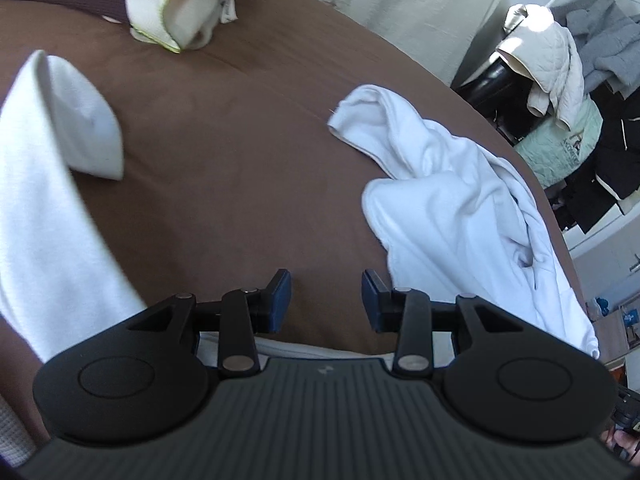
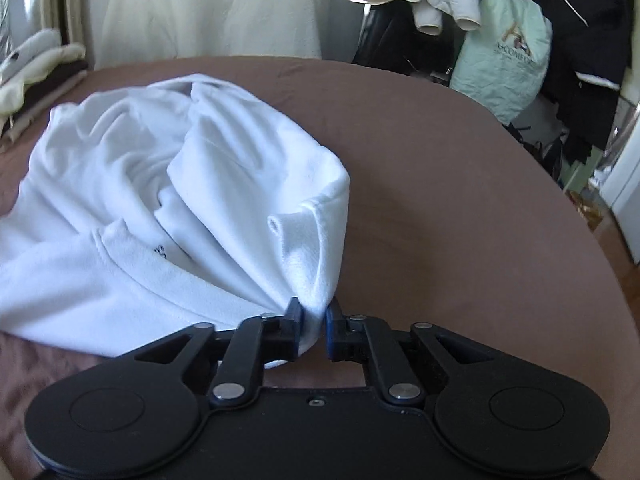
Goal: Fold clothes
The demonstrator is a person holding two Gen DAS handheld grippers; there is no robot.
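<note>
A white hoodie [image 2: 120, 208] lies crumpled on the brown bed cover [image 2: 460, 200]. My right gripper [image 2: 313, 326] is shut on a fold of its fabric and lifts that edge off the bed. In the left wrist view the same white hoodie [image 1: 460, 200] lies bunched at the right, and another white piece of cloth [image 1: 48, 184] hangs in front at the left. My left gripper [image 1: 326, 300] is open and empty above the bare brown cover [image 1: 224, 168], between the two white pieces.
A white garment with green trim [image 1: 180, 4] lies at the far side of the bed. Folded cream and brown cloths [image 2: 36, 76] are stacked at the far left. Jackets and a pale green bag [image 2: 504, 60] are piled beyond the bed's right edge.
</note>
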